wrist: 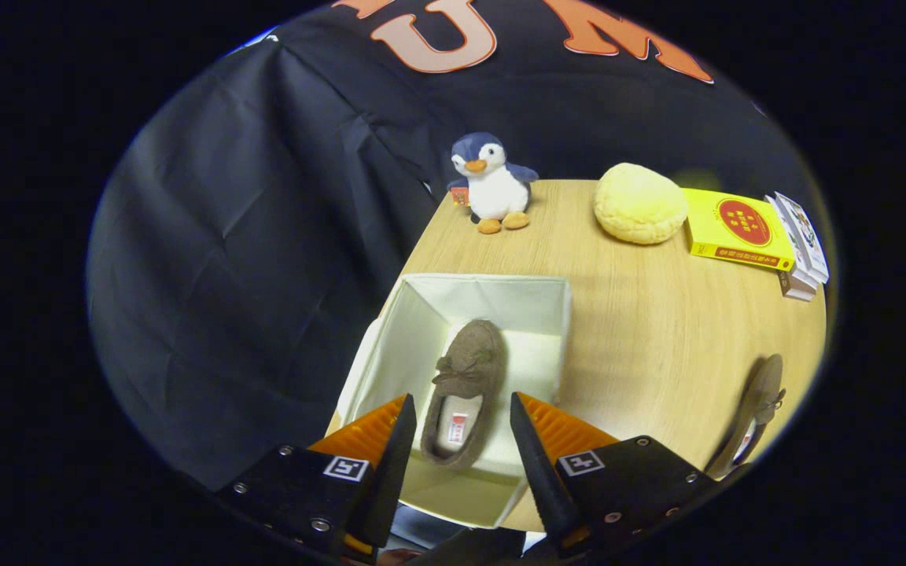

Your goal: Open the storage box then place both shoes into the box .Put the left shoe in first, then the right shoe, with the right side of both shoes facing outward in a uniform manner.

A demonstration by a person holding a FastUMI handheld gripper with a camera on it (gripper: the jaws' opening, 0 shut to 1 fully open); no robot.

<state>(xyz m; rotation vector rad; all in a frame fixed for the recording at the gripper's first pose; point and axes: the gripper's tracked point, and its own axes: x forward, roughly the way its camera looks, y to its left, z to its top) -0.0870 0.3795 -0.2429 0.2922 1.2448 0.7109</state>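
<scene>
Brown and fuzzy, one shoe [462,389] lies inside the open box [547,314] on the counter [657,330], the claw [459,428] hangs spread and empty above it, and the other shoe [756,413] waits off to the side.

Your gripper [459,440] shows two tapering, blade-like fingers [392,464] that narrow to points at the front. Behind each one sits a ribbed orange wedge [370,428], its ridges running across the slope. Both fingers mount on flat black blocks [296,491] held by small silver screws at the corners. Each block carries a square white tag [345,468] printed with a black fiducial pattern. The fingers stand apart with a clear gap between them.
</scene>
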